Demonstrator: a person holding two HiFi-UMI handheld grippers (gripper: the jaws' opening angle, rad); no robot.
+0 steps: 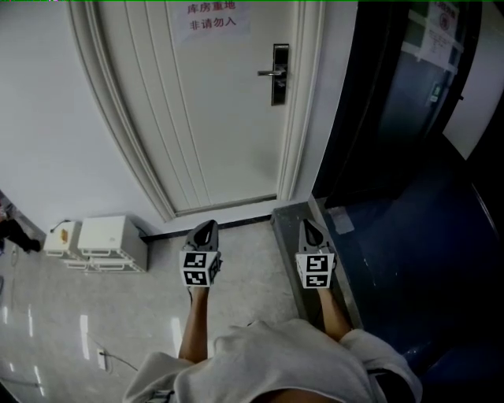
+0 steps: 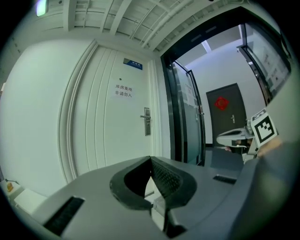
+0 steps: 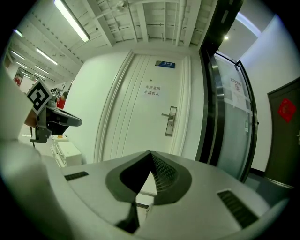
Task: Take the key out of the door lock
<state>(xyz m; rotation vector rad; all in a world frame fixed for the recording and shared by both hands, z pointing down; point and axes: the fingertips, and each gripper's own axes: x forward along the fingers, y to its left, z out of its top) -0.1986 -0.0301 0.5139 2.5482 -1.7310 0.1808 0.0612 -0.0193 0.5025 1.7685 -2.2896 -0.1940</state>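
Note:
A white panelled door (image 1: 213, 102) stands closed ahead, with a metal lock plate and lever handle (image 1: 279, 74) on its right side. Any key in it is too small to make out. The lock plate also shows in the left gripper view (image 2: 146, 121) and in the right gripper view (image 3: 171, 120). My left gripper (image 1: 206, 228) and right gripper (image 1: 309, 227) are held low, side by side, well short of the door. Both are shut with nothing between their jaws.
A paper notice (image 1: 211, 19) is stuck on the door above the handle. White boxes (image 1: 110, 243) sit on the floor at the left wall. A dark glass partition (image 1: 394, 102) runs along the right, with a grey threshold strip (image 1: 290, 220) below it.

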